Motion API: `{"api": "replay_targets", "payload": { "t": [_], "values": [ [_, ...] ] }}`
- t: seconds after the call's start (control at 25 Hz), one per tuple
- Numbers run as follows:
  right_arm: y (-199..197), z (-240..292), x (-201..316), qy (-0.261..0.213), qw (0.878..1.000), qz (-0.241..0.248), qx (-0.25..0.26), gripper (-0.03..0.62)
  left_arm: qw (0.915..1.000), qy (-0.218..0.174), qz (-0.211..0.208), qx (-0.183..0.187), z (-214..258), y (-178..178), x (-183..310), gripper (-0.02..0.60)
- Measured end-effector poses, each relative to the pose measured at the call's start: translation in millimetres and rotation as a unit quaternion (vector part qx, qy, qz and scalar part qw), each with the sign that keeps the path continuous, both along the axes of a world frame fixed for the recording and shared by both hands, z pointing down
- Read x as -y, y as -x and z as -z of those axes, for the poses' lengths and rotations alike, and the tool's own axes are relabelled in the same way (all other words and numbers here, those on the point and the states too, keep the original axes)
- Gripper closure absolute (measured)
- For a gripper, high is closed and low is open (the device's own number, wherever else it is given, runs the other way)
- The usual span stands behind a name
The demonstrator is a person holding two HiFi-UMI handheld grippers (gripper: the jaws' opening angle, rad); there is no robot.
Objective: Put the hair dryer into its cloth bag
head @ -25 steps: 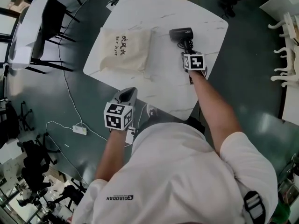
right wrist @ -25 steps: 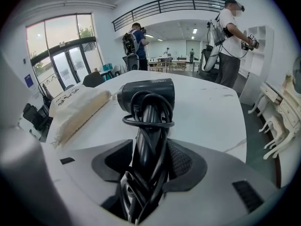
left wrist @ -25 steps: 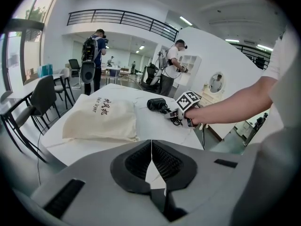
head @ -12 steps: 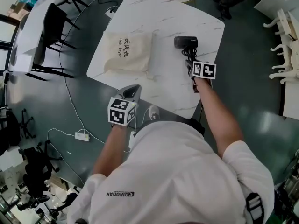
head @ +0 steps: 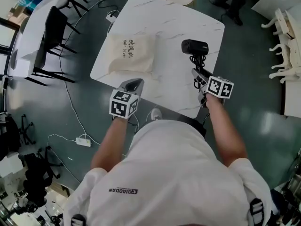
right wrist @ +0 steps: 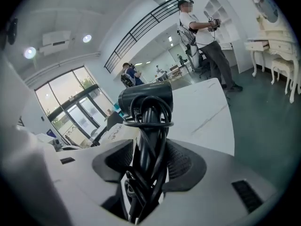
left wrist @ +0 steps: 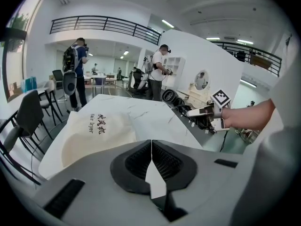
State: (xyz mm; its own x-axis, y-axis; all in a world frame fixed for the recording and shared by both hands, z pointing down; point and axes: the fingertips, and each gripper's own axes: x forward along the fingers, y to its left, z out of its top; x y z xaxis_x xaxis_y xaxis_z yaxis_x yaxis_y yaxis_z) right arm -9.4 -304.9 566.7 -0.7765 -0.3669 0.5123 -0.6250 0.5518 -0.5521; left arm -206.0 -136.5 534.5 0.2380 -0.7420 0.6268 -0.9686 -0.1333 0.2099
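cloth bag (head: 131,54) — "Hair Dryer" beside Chinese characters, white shirt (head: 174,178) — "QIAODAN", upside down

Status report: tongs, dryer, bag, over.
Left tongs shut, empty. Right tongs gripping black hair dryer by cord-wrapped handle. Beige cloth bag flat on white marble table, path clear.

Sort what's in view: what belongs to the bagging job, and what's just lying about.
Job: hair dryer, held in the right gripper; cloth bag on the table.
Lying about: power strip on the floor; black chair; white furniture.

L claw (left wrist: 151,150) closed, facing bag (left wrist: 94,135).
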Motion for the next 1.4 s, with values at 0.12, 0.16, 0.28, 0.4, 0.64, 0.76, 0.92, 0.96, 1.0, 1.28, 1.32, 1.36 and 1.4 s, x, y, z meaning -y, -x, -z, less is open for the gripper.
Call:
{"api": "replay_targets", "payload": {
  "t": [0.12,0.16,0.28,0.4,0.64,0.76,0.92,0.96,1.0,1.28,1.32,1.36,1.4],
  "values": [
    [-1,30,-23,-0.013,0.999,0.009,0.034,0.368,1.0,-0.003,-0.007,-0.001,0,0,-1,0.551],
    [-1,39,-31,-0.018,0.999,0.013,0.043,0.368,1.0,-0.004,-0.009,-0.002,0,-1,-2,0.551],
    [-4,65,-51,-0.041,0.997,0.031,0.057,0.368,0.9998,-0.005,-0.017,0.0,-1,-2,-3,0.551],
    [-6,87,-72,-0.065,0.994,0.051,0.064,0.368,0.9996,-0.008,-0.024,0.011,-1,-1,-3,0.55],
    [-16,113,-107,-0.073,0.99,0.052,0.107,0.368,0.9977,-0.012,-0.049,0.045,-6,-8,6,0.549],
    [-18,122,-115,-0.084,0.988,0.047,0.117,0.368,0.9953,-0.006,-0.064,0.072,-11,-7,18,0.538],
    [-21,127,-115,-0.102,0.988,0.037,0.113,0.368,0.9933,-0.007,-0.068,0.094,-17,0,46,0.492],
    [-24,127,-114,-0.104,0.988,0.034,0.11,0.368,0.9925,-0.005,-0.065,0.104,-20,1,54,0.475],
    [-29,128,-113,-0.107,0.988,0.03,0.107,0.367,0.9912,0.0,-0.062,0.117,-25,1,62,0.454],
    [-63,124,-114,-0.103,0.99,-0.011,0.1,0.367,0.9658,0.057,-0.075,0.242,-77,1,106,0.348],
    [-66,122,-114,-0.102,0.99,-0.014,0.099,0.367,0.961,0.063,-0.078,0.258,-83,2,111,0.34],
    [-69,121,-113,-0.102,0.99,-0.016,0.099,0.367,0.956,0.068,-0.081,0.274,-88,3,117,0.33],
    [-71,120,-112,-0.101,0.99,-0.018,0.101,0.366,0.951,0.072,-0.083,0.289,-92,4,122,0.32]
  ]
}}
